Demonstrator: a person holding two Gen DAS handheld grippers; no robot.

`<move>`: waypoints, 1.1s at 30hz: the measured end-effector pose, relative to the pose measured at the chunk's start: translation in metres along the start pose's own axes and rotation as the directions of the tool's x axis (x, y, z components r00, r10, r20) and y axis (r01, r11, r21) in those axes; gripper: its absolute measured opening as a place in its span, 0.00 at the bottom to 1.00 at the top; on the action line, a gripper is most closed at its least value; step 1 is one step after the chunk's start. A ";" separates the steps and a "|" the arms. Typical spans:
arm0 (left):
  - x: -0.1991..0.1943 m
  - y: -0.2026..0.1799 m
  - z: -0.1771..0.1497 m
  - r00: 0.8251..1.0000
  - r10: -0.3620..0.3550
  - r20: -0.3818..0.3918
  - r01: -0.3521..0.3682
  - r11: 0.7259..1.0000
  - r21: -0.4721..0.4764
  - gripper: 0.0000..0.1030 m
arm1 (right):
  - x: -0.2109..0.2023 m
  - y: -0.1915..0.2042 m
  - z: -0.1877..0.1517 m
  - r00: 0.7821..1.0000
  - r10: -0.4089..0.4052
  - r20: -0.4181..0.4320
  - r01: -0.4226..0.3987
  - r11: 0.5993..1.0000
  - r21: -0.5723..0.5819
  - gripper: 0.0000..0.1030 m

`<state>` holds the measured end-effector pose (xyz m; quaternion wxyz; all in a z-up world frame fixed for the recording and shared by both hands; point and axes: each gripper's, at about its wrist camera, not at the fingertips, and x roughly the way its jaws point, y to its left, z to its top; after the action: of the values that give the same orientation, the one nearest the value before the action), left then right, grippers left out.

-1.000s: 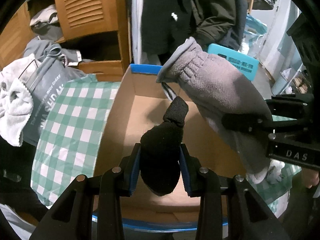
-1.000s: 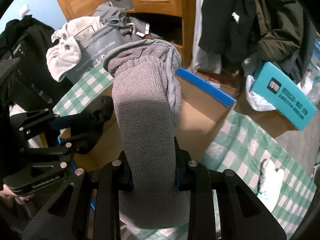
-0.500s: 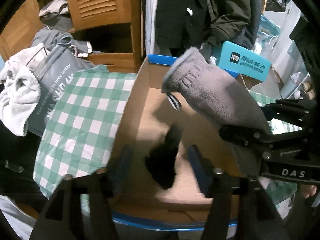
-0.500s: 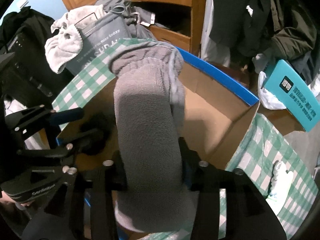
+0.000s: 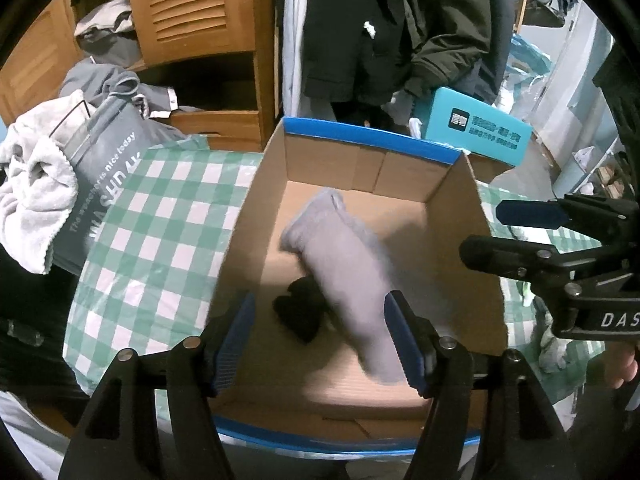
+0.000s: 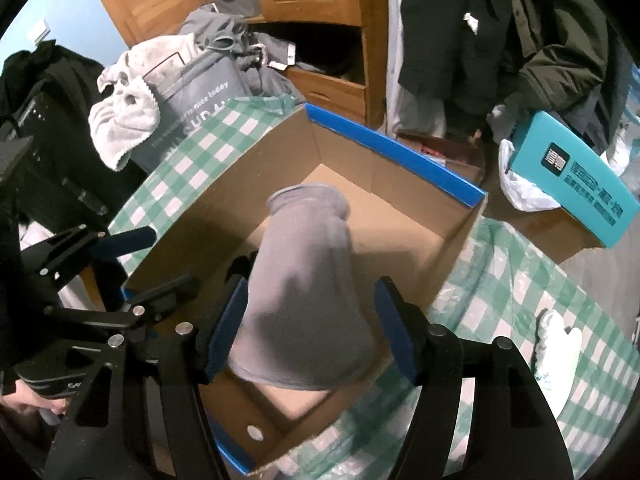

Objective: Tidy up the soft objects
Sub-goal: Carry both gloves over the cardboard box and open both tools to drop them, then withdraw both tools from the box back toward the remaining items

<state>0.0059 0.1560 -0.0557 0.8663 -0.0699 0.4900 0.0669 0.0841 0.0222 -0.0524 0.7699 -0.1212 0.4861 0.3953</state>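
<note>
Both my left hand-held gripper (image 5: 320, 340) and right hand-held gripper (image 6: 310, 326) stand apart; the grey fleece mitten (image 5: 348, 276) and black knit glove (image 5: 300, 312) lie in the blue-rimmed cardboard box (image 5: 372, 144).

Dim indoor light, grey mitten (image 5: 352, 280) motion-blurred (both views), fisheye bending edges, dark vignette corners

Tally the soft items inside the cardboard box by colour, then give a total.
Grey: 1, the grey fleece mitten, blurred, between the open right gripper pads
Black: 1, the black glove on the box floor, partly under the grey one
Total: 2
</note>
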 end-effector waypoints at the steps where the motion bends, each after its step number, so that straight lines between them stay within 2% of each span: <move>1: -0.001 -0.002 0.000 1.000 -0.002 0.002 0.002 1.000 0.004 0.66 | -0.003 -0.002 -0.001 1.000 -0.002 0.003 0.002 1.000 0.006 0.68; 16: -0.010 -0.041 0.002 0.999 -0.050 0.016 0.048 0.996 0.075 0.66 | -0.034 -0.031 -0.023 0.998 -0.059 0.029 0.057 0.997 0.048 0.69; 21: -0.011 -0.058 0.002 0.998 -0.065 0.012 0.063 0.993 0.103 0.66 | -0.044 -0.046 -0.036 0.996 -0.082 0.035 0.079 0.994 0.069 0.72; 33: -0.006 -0.108 0.001 0.995 -0.098 -0.015 0.099 0.977 0.187 0.66 | -0.069 -0.088 -0.072 0.988 -0.146 0.040 0.139 0.981 0.134 0.72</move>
<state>0.0232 0.0499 -0.0439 0.8699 -0.0126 0.4925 -0.0227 0.0861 -0.1107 -0.0471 0.8145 -0.0951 0.4816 0.3093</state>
